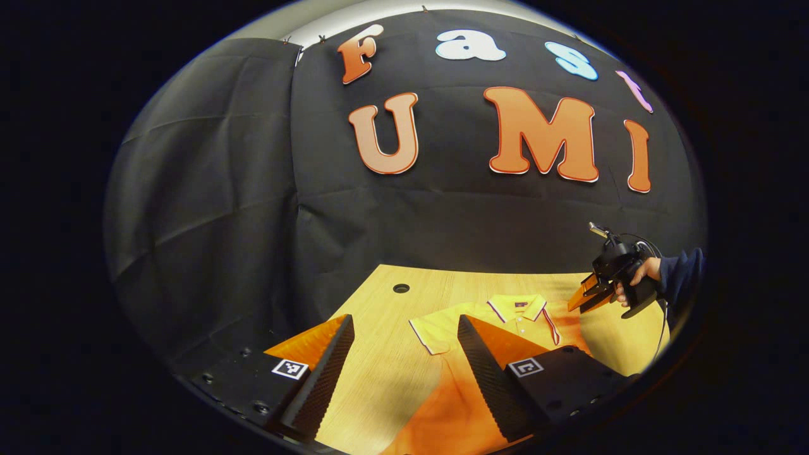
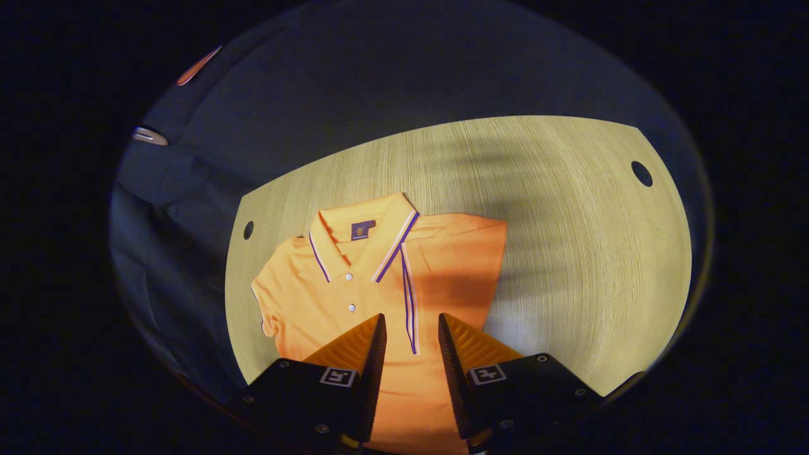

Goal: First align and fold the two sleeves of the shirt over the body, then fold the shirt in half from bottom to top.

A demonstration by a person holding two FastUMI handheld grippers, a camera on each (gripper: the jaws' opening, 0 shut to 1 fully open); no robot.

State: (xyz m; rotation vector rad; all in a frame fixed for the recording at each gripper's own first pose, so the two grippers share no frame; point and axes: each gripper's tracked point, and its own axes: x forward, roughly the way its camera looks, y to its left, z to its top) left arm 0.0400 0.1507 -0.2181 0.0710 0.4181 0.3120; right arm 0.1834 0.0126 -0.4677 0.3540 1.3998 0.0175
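An orange polo shirt [image 2: 455, 253] lies face up on the wooden table [image 2: 569, 253], collar [image 2: 360, 234] at the far side. One sleeve is folded over the body, its striped hem [image 2: 409, 297] running down the chest. The other sleeve [image 2: 265, 303] still lies spread out. My right gripper [image 2: 411, 318] hovers open above the chest with nothing between its fingers. My left gripper [image 1: 406, 319] stands wide open above the table, next to the spread sleeve [image 1: 433, 335]. The left gripper view also has the shirt [image 1: 455, 404], with the right gripper [image 1: 578, 302] above its far side, held by a hand [image 1: 638, 275].
The table has round cable holes [image 2: 641, 172] [image 2: 248, 229] [image 1: 401, 288] near its far corners. The booth's black cloth wall [image 1: 253, 189] rises just behind the table. Bare wood [image 2: 600, 284] lies beside the shirt's folded edge.
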